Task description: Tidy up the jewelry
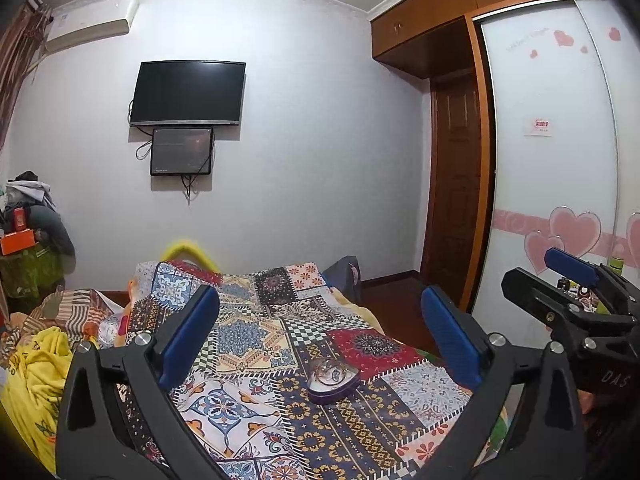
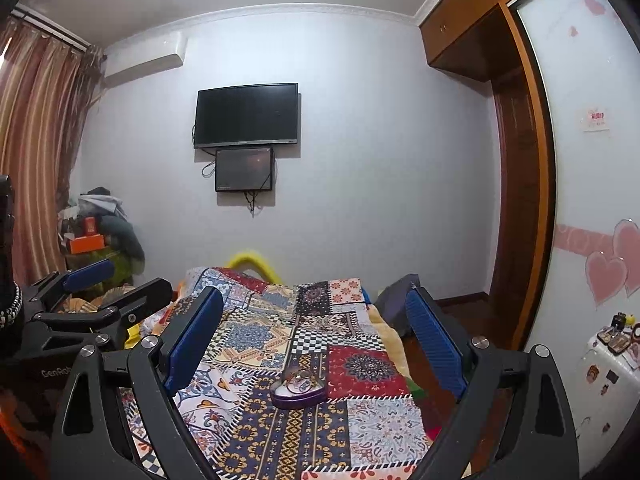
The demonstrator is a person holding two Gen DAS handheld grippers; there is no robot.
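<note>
Both claws hang above a bed covered by a patchwork quilt (image 1: 256,332). The left claw (image 1: 320,336) is spread wide, its blue pads far apart, gripping and touching nothing. The right claw (image 2: 316,336) is equally wide open and empty. Between and beyond the pads of each, a purple heart-shaped box (image 2: 299,390) lies on the quilt with its lid off, thin rings or bangles (image 1: 329,374) resting inside
</note>
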